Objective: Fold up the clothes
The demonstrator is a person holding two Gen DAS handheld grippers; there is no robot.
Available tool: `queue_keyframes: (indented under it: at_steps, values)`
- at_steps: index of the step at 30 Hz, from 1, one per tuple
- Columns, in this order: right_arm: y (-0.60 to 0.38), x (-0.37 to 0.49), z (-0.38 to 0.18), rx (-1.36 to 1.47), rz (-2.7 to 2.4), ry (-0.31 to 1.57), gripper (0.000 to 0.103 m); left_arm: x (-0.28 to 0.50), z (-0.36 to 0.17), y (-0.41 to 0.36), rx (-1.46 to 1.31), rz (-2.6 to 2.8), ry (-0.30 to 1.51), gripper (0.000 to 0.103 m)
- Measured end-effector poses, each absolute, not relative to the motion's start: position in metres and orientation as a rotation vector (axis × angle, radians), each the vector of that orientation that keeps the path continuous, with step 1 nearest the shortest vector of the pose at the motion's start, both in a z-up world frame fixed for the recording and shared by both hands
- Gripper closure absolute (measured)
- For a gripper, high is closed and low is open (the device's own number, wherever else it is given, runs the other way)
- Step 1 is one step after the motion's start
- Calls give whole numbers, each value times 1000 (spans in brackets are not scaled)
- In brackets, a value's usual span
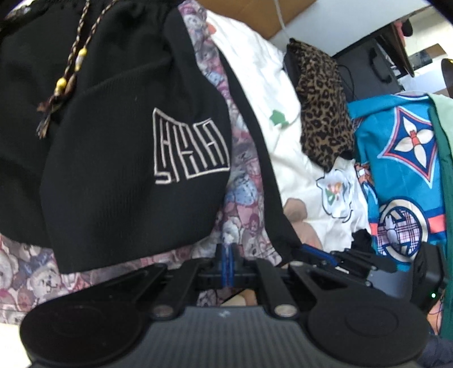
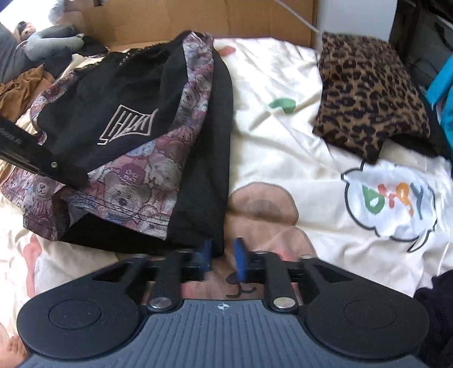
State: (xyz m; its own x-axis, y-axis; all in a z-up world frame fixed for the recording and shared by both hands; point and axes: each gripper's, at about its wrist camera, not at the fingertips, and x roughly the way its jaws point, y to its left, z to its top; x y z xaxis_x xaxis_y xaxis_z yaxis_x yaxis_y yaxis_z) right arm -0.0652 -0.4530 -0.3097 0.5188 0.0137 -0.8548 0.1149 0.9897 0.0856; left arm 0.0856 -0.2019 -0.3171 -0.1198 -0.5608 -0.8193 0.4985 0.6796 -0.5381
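Observation:
Black shorts [image 2: 119, 119] with teddy-bear print panels and a white outlined logo lie folded over on a cream bedsheet [image 2: 277, 147]. In the left wrist view the shorts [image 1: 127, 158] fill the left, with a braided drawstring [image 1: 70, 70] hanging. My left gripper [image 1: 227, 263] is shut on the shorts' bear-print hem. It also shows in the right wrist view [image 2: 42, 161] at the shorts' left side. My right gripper [image 2: 223, 256] is open, its blue pads at the black bottom corner of the shorts, which lies partly between them.
A folded leopard-print garment [image 2: 368, 99] lies at the back right of the bed. A blue patterned cloth [image 1: 402, 169] is at the right. Brown and grey clothes [image 2: 25, 82] lie at the far left. A cardboard panel [image 2: 198, 19] stands behind the bed.

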Motion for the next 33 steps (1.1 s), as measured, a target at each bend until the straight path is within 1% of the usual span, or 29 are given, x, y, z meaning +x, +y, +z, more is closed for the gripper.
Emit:
queue_keyframes:
  at_steps: [6,10,16,25,27,29,31,32,33]
  values:
    - [-434,-65,-305,77,36,1001,58,90,-328,-198,-89,-877,1445,101]
    - [-428,-57,-304,133,77,1006,59,87,-331,-200,-86,-884,1448,101]
    - [-437,-38,-316,266,32,1056,59,76,-337,-208,17,-919,1431,101]
    - [-434,-27,-335,260,-5,1116,62,72,-343,-205,8,-928,1441,101]
    - [-432,-27,-336,254,-8,1120,70,72,-340,-205,14,-944,1438,100]
    - [-427,-28,-335,224,-3,1126,71,72,-336,-206,45,-953,1422,100]
    - [-423,-28,-335,200,5,1136,75,73,-331,-205,51,-958,1410,100]
    - [-423,-27,-335,194,8,1139,78,74,-328,-205,49,-958,1406,100]
    - [-423,-27,-334,194,10,1142,85,74,-326,-204,49,-958,1403,99]
